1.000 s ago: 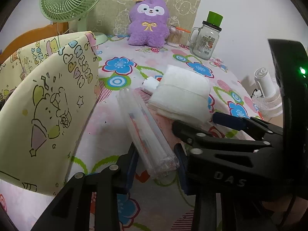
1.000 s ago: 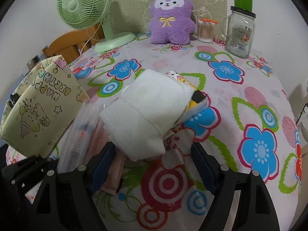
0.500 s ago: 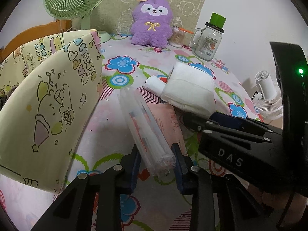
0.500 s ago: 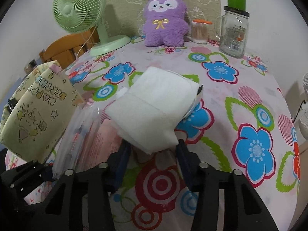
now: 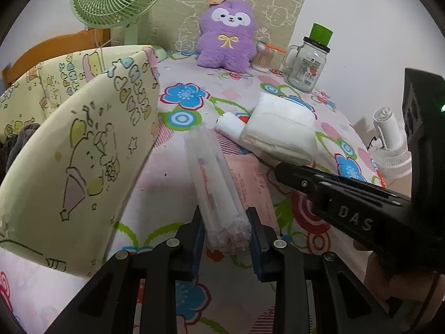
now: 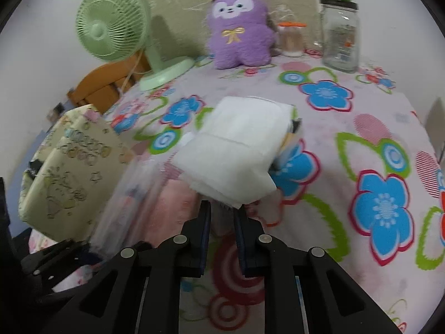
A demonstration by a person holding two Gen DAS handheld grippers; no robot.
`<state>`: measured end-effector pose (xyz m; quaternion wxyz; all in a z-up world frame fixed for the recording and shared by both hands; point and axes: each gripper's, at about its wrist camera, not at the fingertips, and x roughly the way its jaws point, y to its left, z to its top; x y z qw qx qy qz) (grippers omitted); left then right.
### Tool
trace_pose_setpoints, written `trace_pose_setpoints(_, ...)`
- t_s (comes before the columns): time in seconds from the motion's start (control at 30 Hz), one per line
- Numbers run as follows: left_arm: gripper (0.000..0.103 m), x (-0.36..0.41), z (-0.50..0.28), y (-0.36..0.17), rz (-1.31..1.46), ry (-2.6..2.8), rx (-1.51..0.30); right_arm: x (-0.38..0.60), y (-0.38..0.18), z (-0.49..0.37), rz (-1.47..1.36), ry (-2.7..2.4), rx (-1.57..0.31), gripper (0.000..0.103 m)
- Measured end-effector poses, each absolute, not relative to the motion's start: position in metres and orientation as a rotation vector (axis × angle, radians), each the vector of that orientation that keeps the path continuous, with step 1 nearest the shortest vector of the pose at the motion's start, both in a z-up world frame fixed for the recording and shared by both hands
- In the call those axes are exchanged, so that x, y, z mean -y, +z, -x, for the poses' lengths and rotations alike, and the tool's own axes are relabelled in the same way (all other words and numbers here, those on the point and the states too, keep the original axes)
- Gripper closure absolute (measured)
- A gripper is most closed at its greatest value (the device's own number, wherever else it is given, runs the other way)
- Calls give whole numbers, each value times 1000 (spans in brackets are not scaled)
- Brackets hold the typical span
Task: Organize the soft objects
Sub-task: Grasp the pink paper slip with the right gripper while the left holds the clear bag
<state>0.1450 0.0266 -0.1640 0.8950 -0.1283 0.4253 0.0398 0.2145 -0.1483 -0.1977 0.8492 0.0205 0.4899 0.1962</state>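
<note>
Two grippers: both mine, both clamped.
Left gripper [image 5: 225, 231]: pads squeeze the near end of the clear packet [image 5: 217, 189] (it lies on the tablecloth [image 5: 180, 167], beside the pouch [image 5: 83, 153]).
Right gripper [image 6: 222, 222]: jaws pinch the near edge of the white pad [image 6: 236, 150], mid-table.
Plush [image 6: 239, 25]: upright at the back.

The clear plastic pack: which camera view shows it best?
The left wrist view: the pack lies sharp and central, its near end between the left gripper pads. The right wrist view shows it only blurred, at the left.
</note>
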Motion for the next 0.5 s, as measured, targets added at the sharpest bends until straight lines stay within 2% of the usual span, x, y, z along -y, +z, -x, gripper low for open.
trace_pose_setpoints(0.03,75,-27,-144,-165,266,88,-882,148,-197,-214,-53,426,-1032,82)
trace_pose_setpoints(0.1,75,-28,-143,-165,267,95,-883,147,-195,-214,-64,437,-1029,72)
trace_pose_setpoints(0.17,75,-28,-142,-165,254,116,-876,143,-196,-213,-81,456,-1033,45)
trace_pose_setpoints(0.2,75,-28,-141,-165,249,124,-873,140,-196,-213,-88,468,-1034,36)
trace_pose_setpoints(0.27,75,-28,-138,-165,237,145,-865,131,-197,-212,-68,477,-1037,33)
trace_pose_setpoints(0.5,73,-24,-131,-169,214,165,-862,102,-206,-210,128,378,-1025,33)
